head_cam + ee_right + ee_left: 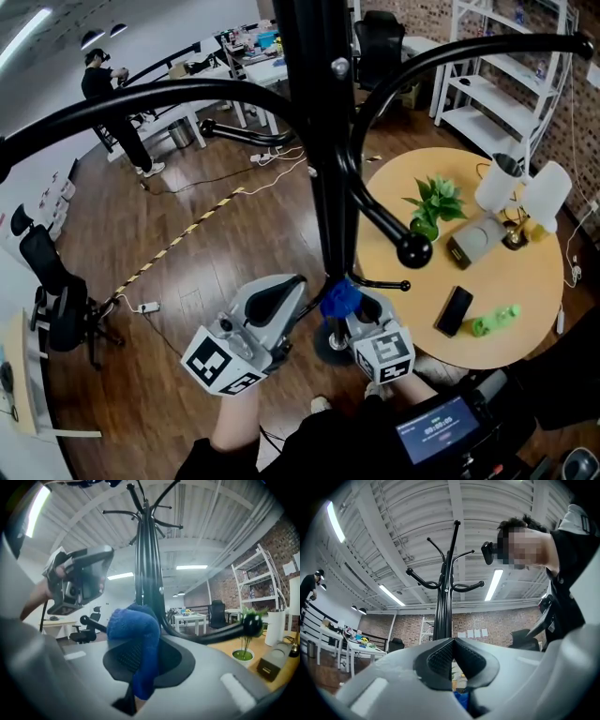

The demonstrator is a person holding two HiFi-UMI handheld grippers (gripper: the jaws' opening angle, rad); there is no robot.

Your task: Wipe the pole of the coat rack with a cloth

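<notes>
Coat rack pole (323,141) is standing black and upright on the wooden floor (216,244), just beside a round wooden table (525,309), its curved hooks reaching out overhead in the head view. A blue cloth (339,298) is sitting bunched against the low part of the pole, a little above the round base (328,347). The right gripper (140,653) is clamping that cloth: in its own view the fabric is filling the space between the two jaws and bulging out over their tips, with the pole rising directly behind it. The left gripper (453,641) is hanging just left of the pole, close to the right one but apart from the cloth; its jaws are pressing together at the tips with nothing between them, and the pole is showing straight ahead beyond them. A hand (44,590) is gripping the left gripper's body in the right gripper view. On the table a potted plant (433,202), a dark phone (455,310) and a green bottle (494,321) are lying well apart from both grippers. Across the room a person (112,103) in dark clothes is standing by a white desk (178,117).
</notes>
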